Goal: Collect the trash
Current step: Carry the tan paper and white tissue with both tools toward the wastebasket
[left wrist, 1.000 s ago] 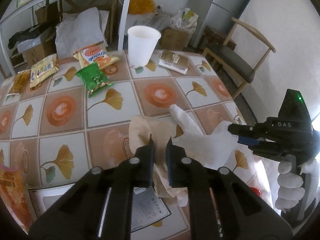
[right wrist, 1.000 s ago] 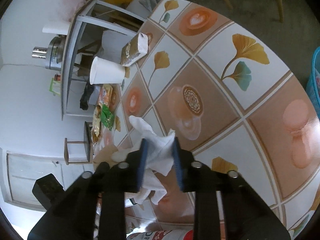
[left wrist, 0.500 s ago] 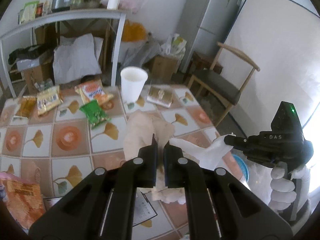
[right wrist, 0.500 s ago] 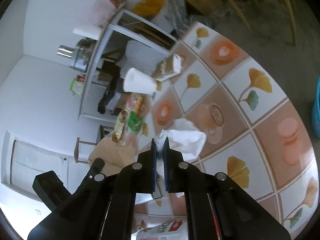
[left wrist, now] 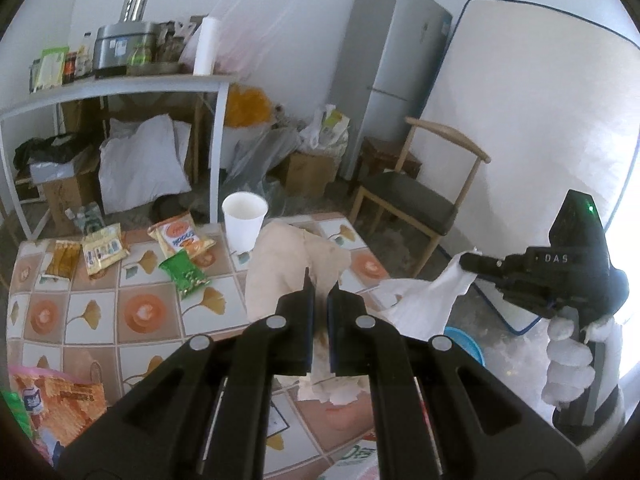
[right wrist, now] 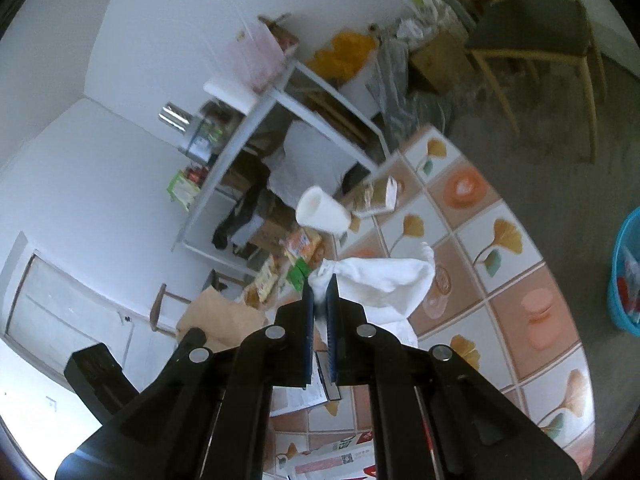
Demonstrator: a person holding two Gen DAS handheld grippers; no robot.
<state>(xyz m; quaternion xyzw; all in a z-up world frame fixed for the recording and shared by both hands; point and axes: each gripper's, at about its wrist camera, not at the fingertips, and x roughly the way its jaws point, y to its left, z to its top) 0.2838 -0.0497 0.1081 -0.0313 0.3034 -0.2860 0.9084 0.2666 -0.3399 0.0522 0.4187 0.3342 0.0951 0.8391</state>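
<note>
The left claw (left wrist: pixel 318 294) is pinched tight on a crumpled beige-brown paper napkin (left wrist: pixel 288 268), which hangs off the tiled ginkgo-pattern worktop (left wrist: pixel 140 312) with most of its bulk rising just beyond the claw tips and a ragged tail drooping beneath them. The right claw (right wrist: pixel 320 300) is likewise clamped, on a bunched corner of a white tissue sheet (right wrist: pixel 384 280); its jaws have just been closing onto that corner, and the sheet trails out to the right of the tips, its long axis roughly level. The relation that matters for the drop is the round blue plastic basket (right wrist: pixel 624 280) on the floor: from the right claw it lies far to the right and lower, past the worktop edge; from the left claw it shows just below and right of the tips (left wrist: pixel 464 340), under the hanging tissue. The right hand (left wrist: pixel 568 364) looks the nearer, so it would likely release first.
</note>
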